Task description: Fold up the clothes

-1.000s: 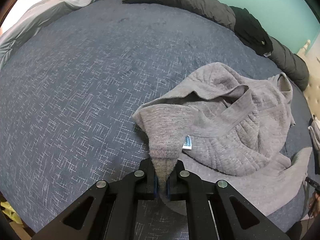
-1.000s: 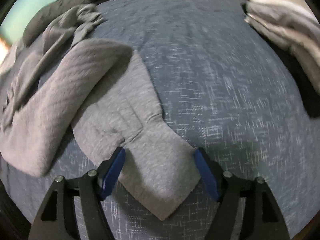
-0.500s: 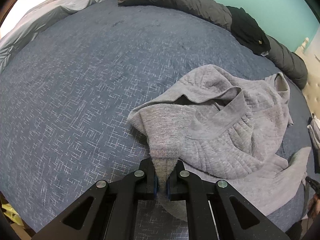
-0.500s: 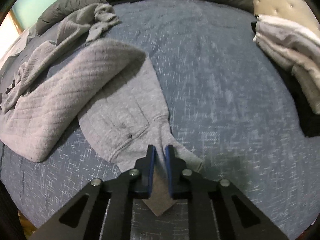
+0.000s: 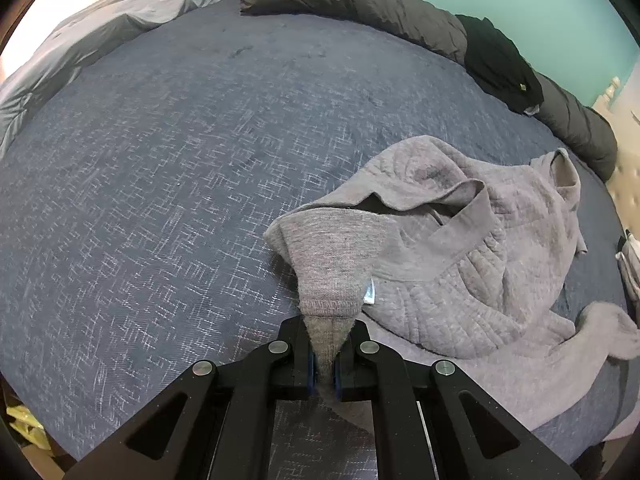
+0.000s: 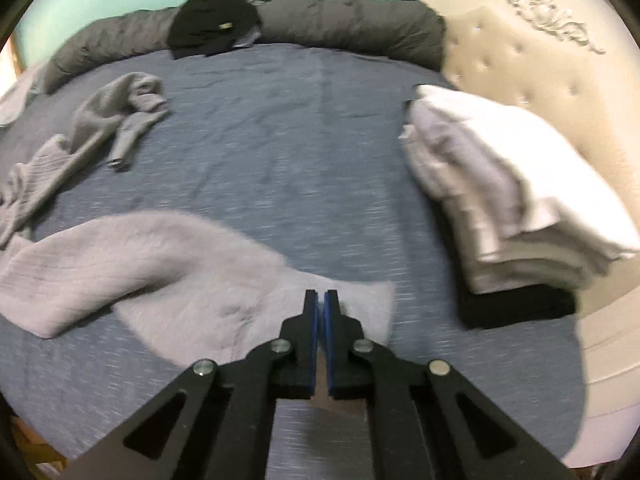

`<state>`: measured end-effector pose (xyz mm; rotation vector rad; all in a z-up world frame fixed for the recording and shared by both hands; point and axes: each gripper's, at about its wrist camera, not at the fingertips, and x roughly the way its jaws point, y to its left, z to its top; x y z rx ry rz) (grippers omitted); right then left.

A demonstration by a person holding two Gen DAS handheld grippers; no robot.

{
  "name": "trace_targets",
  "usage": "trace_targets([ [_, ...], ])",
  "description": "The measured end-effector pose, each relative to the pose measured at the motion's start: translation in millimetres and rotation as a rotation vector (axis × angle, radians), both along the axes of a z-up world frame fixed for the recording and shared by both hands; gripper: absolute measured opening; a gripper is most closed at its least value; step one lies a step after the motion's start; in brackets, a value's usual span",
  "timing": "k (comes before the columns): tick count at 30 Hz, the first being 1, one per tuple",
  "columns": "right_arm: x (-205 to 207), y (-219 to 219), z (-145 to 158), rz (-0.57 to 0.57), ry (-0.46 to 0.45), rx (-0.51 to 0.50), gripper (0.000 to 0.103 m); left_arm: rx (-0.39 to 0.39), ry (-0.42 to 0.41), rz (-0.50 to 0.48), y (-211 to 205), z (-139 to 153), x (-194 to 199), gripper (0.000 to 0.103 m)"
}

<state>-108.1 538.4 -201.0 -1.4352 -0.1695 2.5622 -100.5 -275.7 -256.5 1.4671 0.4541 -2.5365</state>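
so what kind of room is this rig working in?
Most likely a bedroom: the grey garment lies on a bed with a blue cover, a tufted headboard stands at one end, and folded clothes are stacked beside it.

a home bedroom: blue bedspread (image 5: 168, 184), tufted cream headboard (image 6: 532, 80), stacked folded clothes (image 6: 500, 208).
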Motion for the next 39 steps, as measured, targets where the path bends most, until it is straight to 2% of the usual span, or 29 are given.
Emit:
trace_targets([
  [3, -2, 22, 1, -0.055, -0.020, 0.019, 0.001, 0.002, -0.002, 0.008, -1, 1, 1, 0.007],
  [5, -2, 23, -3, -0.050, -0.022, -0.016, 0.001, 0.003, -0.004, 0.013, 0, 0, 1, 0.007],
  [9, -2, 14, -22, -0.006, -0.033, -0.213, 0.001, 0.006, -0.011, 0.017, 1, -2, 1, 0.007],
  [10, -2, 12, -29, -0.011, -0.047, -0.243, 0.005, 0.008, -0.013, 0.016, 2, -2, 1, 0.007],
  [13, 3, 5, -49, -0.030, -0.058, -0.384, 0.037, 0.007, -0.013, 0.012, 3, -2, 1, 0.007],
  [15, 8, 1, -59, -0.049, -0.054, -0.469, 0.041, 0.006, -0.014, 0.010, 3, -2, 1, 0.007],
  [19, 12, -8, -81, -0.105, -0.064, -0.569, 0.059, 0.006, -0.017, 0.010, 3, -4, 1, 0.007],
  [22, 9, -12, -91, -0.139, -0.076, -0.598, 0.059, 0.007, -0.019, 0.009, 3, -6, 2, 0.007],
  [27, -1, -29, -101, -0.130, -0.117, -0.551, 0.059, 0.007, -0.021, 0.009, 3, -8, 3, 0.007],
  [28, -3, -33, -103, -0.121, -0.124, -0.526, 0.056, 0.007, -0.022, 0.009, 3, -8, 3, 0.007],
  [30, -6, -39, -106, -0.110, -0.134, -0.468, 0.042, 0.005, -0.023, 0.009, 3, -8, 3, 0.007],
  [32, -7, -41, -107, -0.116, -0.135, -0.425, 0.016, 0.003, -0.025, 0.008, 3, -9, 3, 0.007],
  [35, -5, -39, -104, -0.122, -0.106, -0.414, 0.004, 0.001, -0.027, 0.008, 2, -9, 3, 0.007],
  [39, -3, -41, -89, -0.104, -0.062, -0.356, 0.002, -0.002, -0.029, 0.008, 2, -10, 3, 0.007],
])
